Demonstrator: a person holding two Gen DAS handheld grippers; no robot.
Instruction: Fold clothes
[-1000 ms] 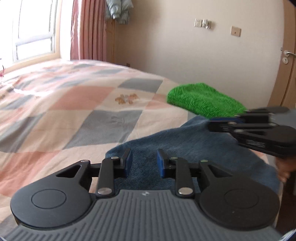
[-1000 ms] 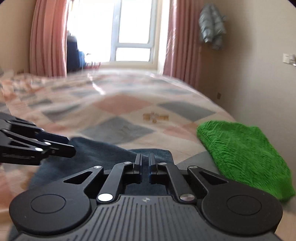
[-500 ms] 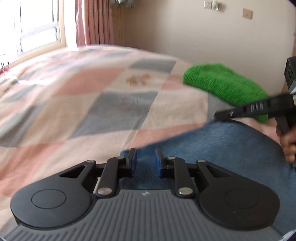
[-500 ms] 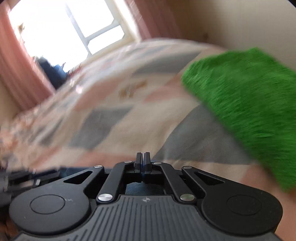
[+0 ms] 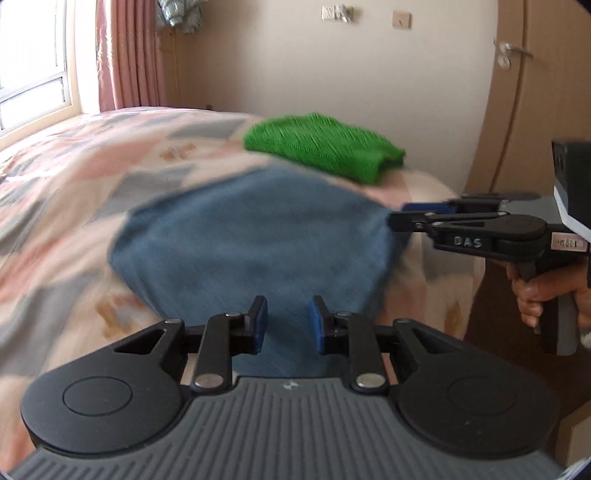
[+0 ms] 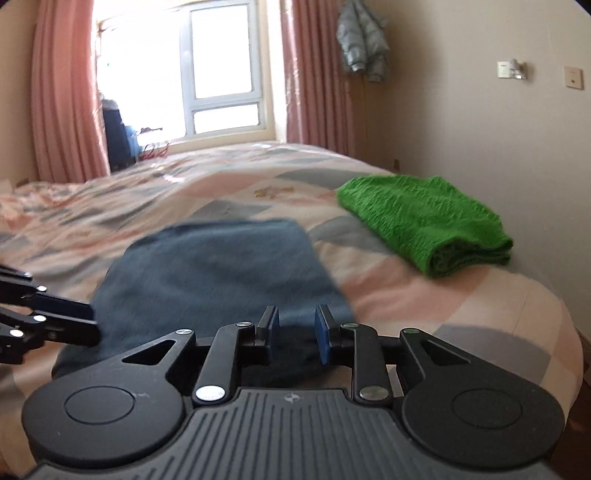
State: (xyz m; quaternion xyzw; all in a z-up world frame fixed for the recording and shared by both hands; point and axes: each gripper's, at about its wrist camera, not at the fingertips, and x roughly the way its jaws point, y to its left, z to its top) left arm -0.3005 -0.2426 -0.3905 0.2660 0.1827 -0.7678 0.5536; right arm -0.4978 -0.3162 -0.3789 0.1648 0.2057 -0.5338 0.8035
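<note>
Left wrist view: window (image 5: 33,85) far left, pink curtain (image 5: 129,55) next to it, grey jacket (image 5: 181,14) hanging at the wall corner. Bed (image 5: 74,177) with a pink-grey check cover fills the left and middle. Blue cloth (image 5: 251,240) lies folded flat near the bed's near right edge, slightly blurred. Left gripper (image 5: 284,328) hovers low over the cloth's near edge, jaws parted, nothing between the blue pads (image 5: 258,325); cannot tell if they touch the fabric. Green cloth (image 5: 321,147), folded, sits beyond the blue one toward the bed's far right corner, apart from it. Right gripper (image 5: 406,214) comes in from the right at the blue cloth's right corner, seen side-on, a hand (image 5: 546,299) on its grip. Door (image 5: 535,92) with a handle at far right.

Right wrist view: left gripper (image 6: 86,321) pokes in from the left edge, tips at the blue cloth's (image 6: 214,269) left side. Curtains (image 6: 62,92) frame the bright window (image 6: 221,70). Right gripper (image 6: 295,332) sits over the blue cloth's near right corner, jaws spread, empty. Green cloth (image 6: 424,218) lies to the right near the bed's (image 6: 461,306) right edge, folded double. Jacket (image 6: 362,37) hangs upper right; wall plates (image 6: 509,68) beyond it.
</note>
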